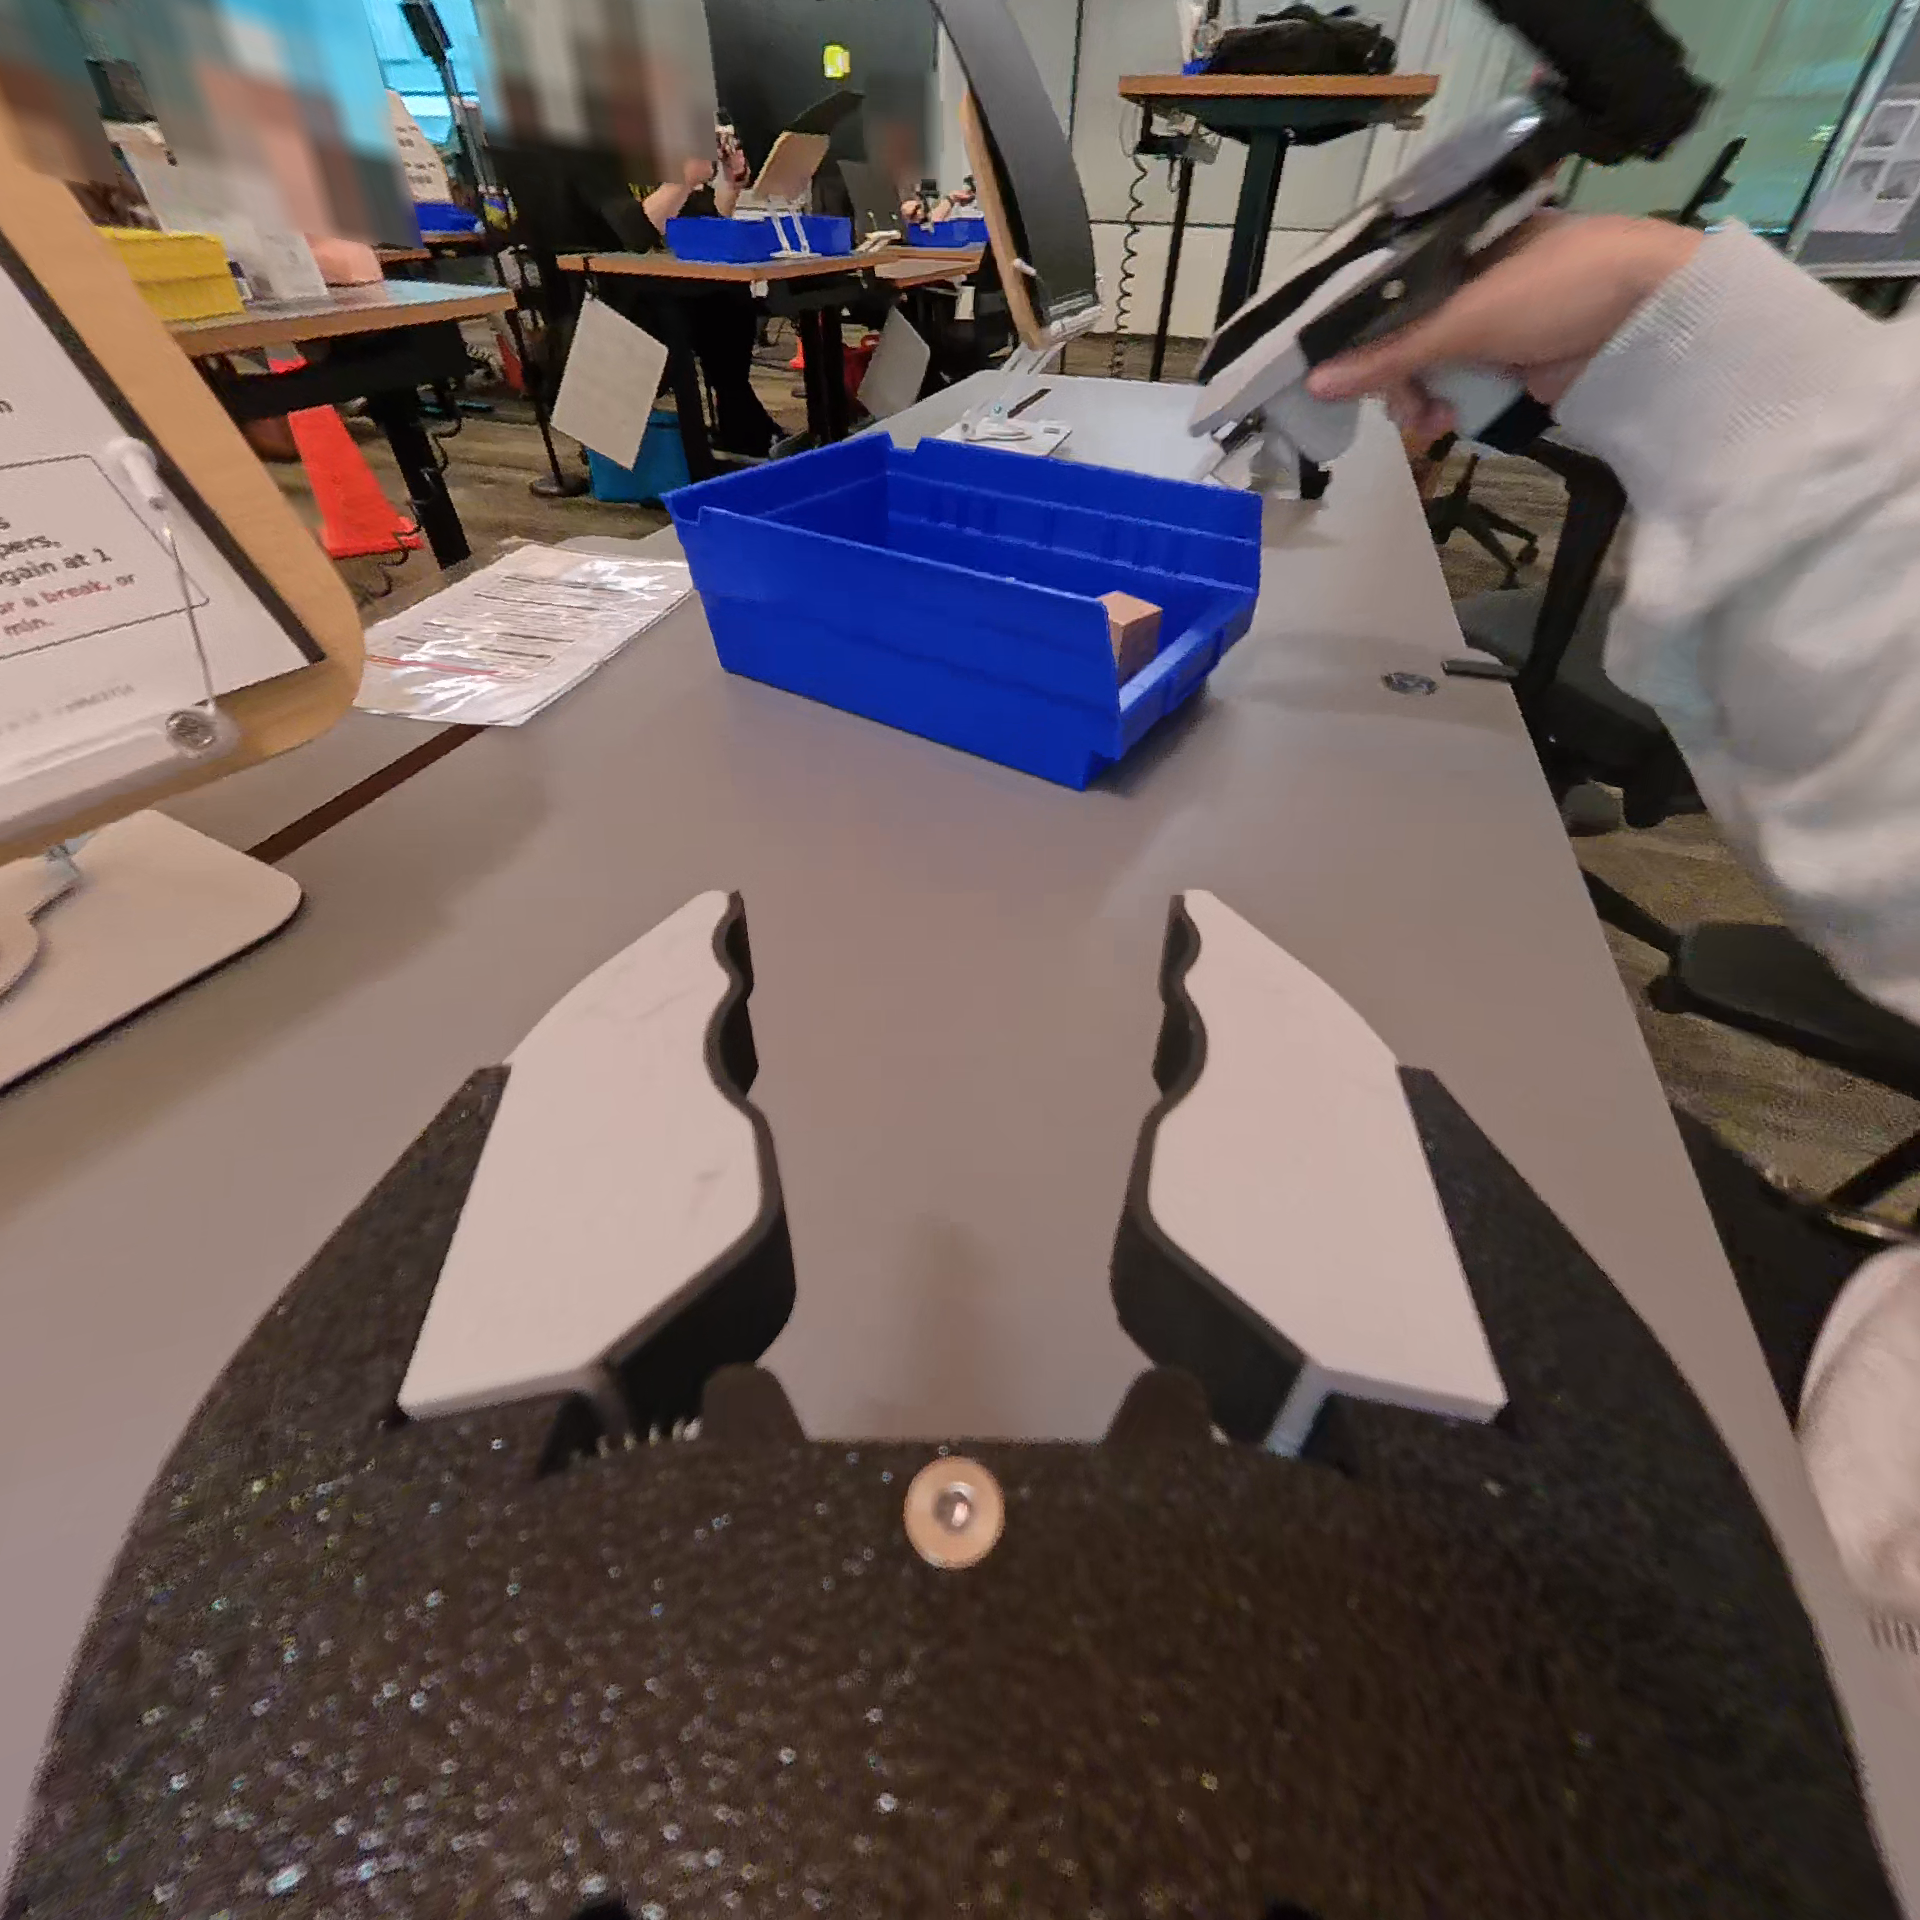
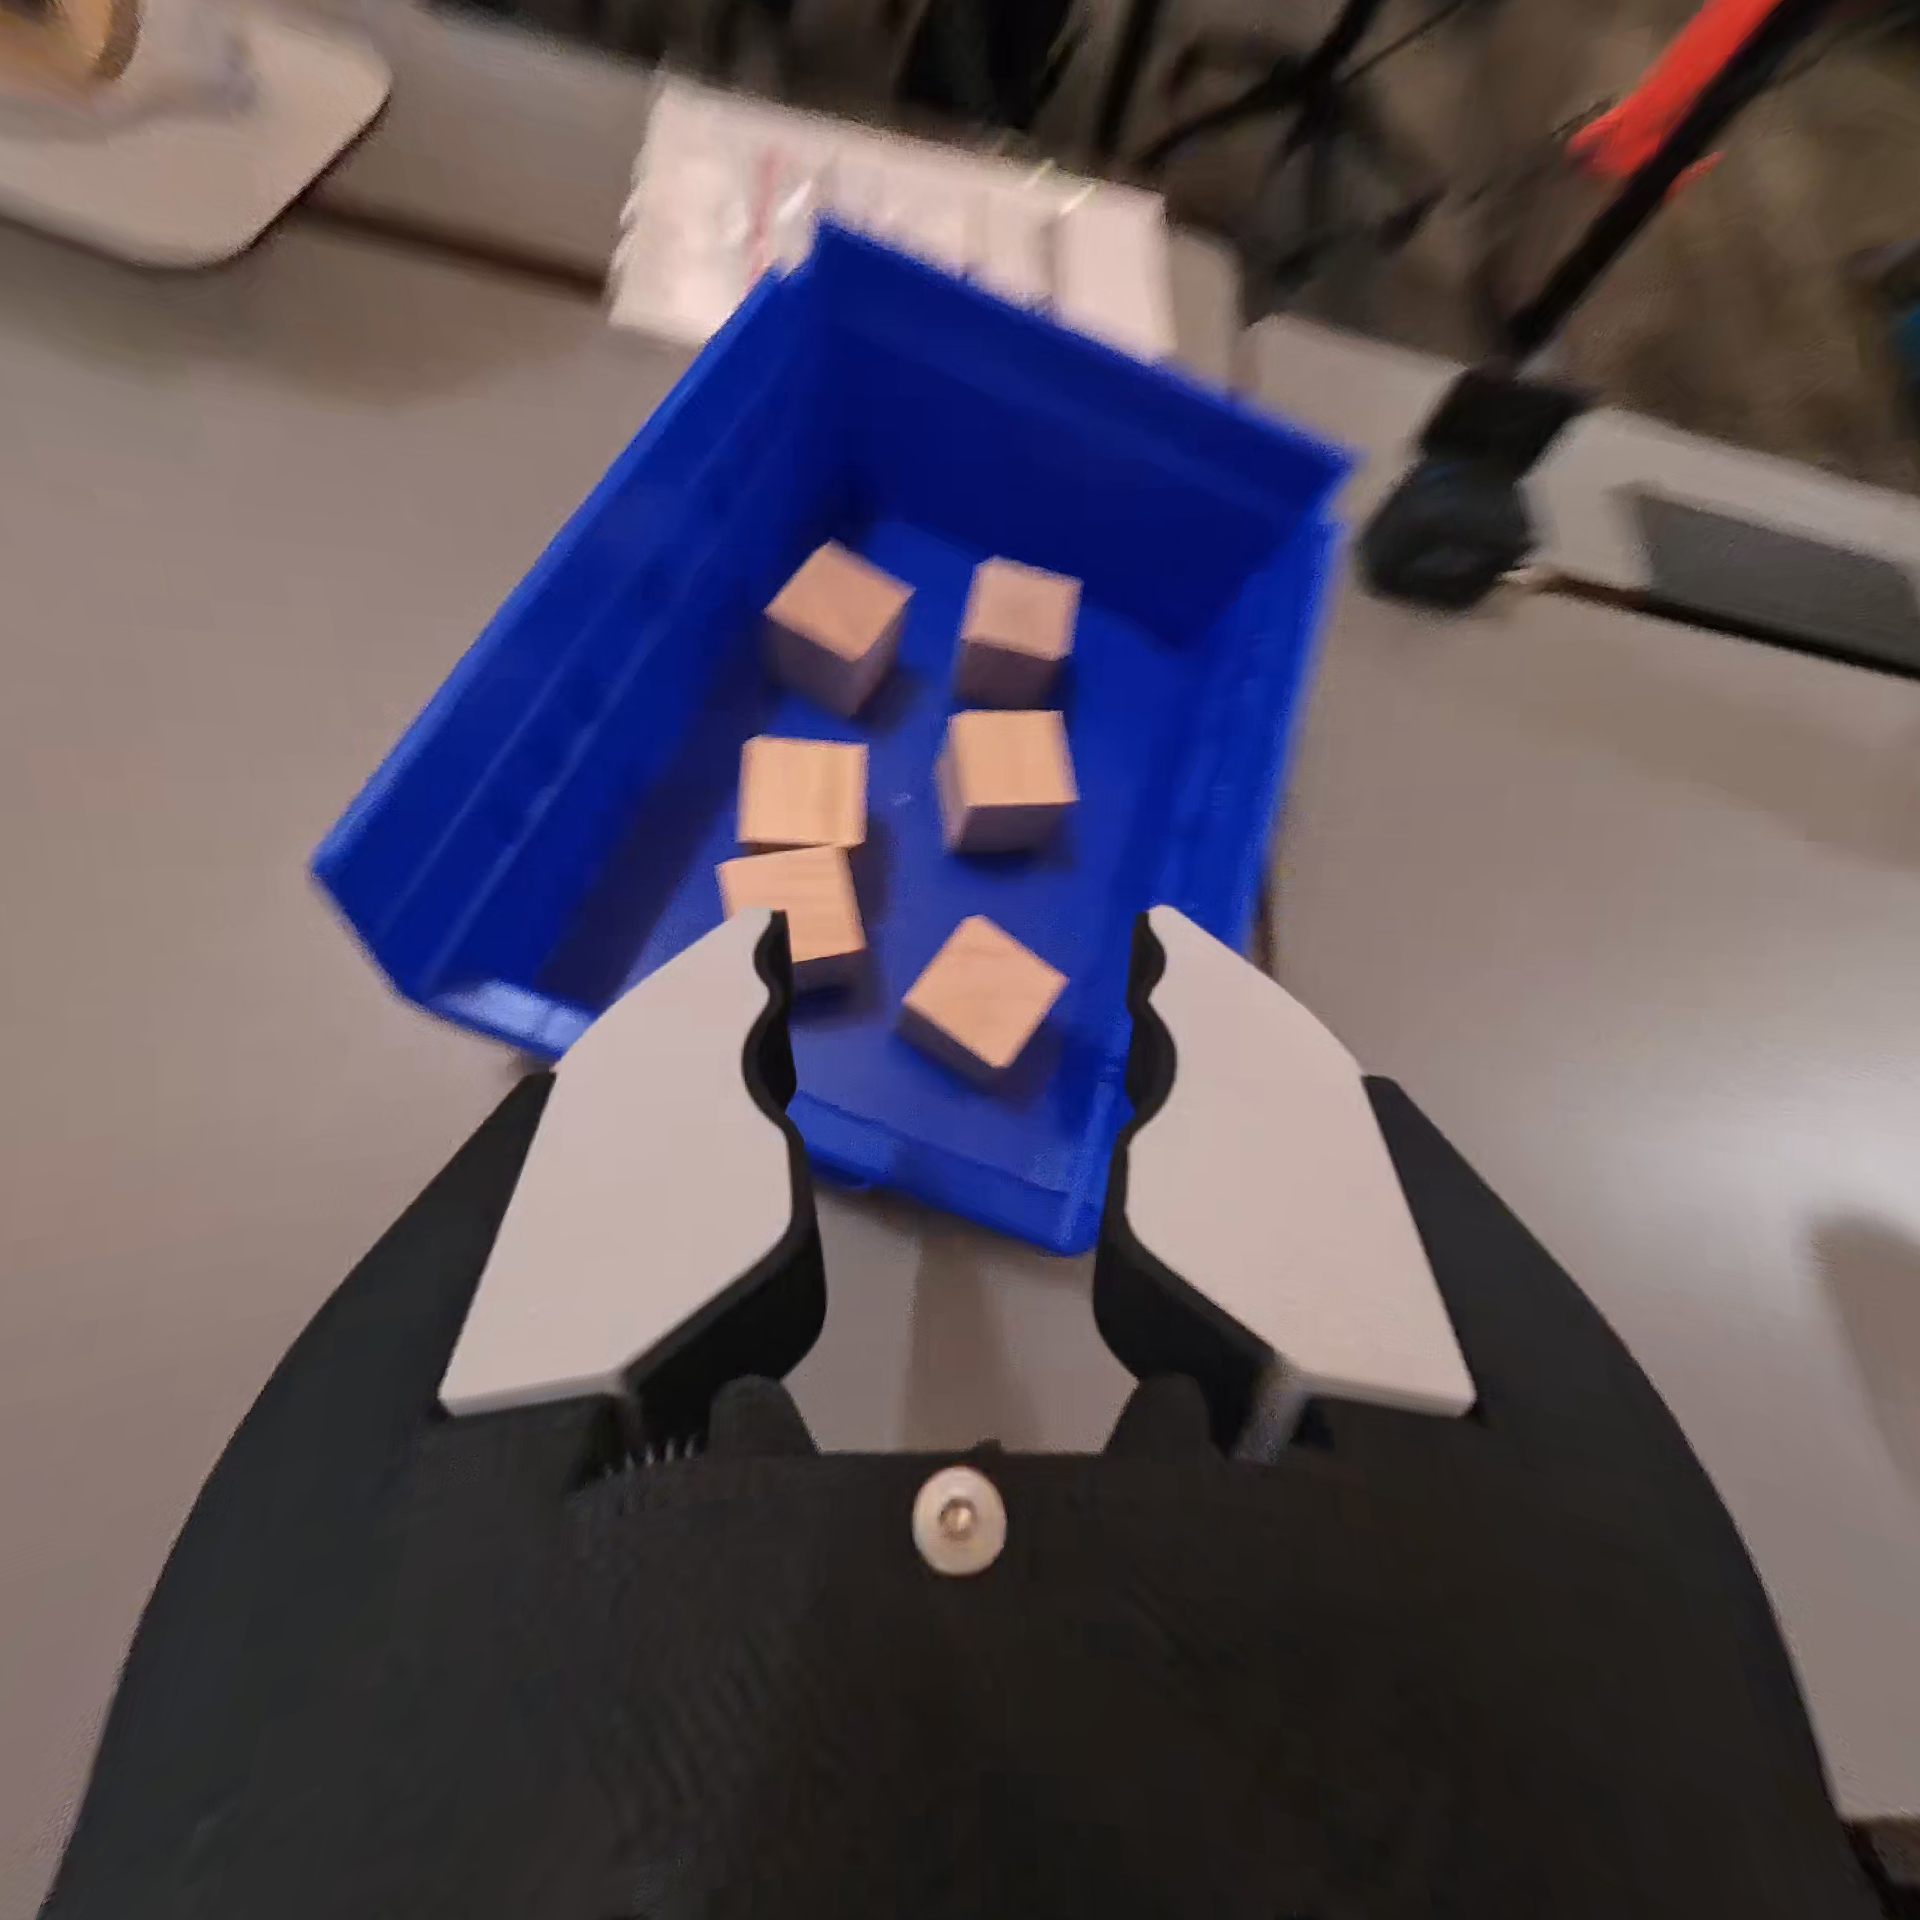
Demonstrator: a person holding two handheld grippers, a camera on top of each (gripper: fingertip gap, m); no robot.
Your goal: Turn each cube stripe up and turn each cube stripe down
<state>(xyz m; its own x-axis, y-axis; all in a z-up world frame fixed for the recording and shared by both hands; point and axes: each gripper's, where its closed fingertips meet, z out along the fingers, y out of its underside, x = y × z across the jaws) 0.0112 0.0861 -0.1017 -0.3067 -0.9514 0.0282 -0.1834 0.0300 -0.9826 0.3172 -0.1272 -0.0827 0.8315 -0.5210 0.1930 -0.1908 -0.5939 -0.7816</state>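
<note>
Several wooden cubes (image 2: pixel 982 1004) lie on the floor of a blue bin (image 2: pixel 582 727); the blur hides their stripes. My right gripper (image 2: pixel 956 940) is open and empty, hovering above the bin's near end and looking down into it. In the left wrist view the blue bin (image 1: pixel 935 644) stands mid-table with one cube (image 1: pixel 1132 634) showing at its open corner. My left gripper (image 1: pixel 956 914) is open and empty, low over the grey table short of the bin. The right gripper (image 1: pixel 1382 281) shows there held high at the upper right by a hand.
A grey table (image 1: pixel 935 831) carries a wooden document stand (image 1: pixel 156 582) with a white base at the left and a plastic-sleeved sheet (image 1: pixel 520 634) left of the bin. Office chairs (image 1: pixel 1590 665) stand past the table's right edge. Other desks and people are far behind.
</note>
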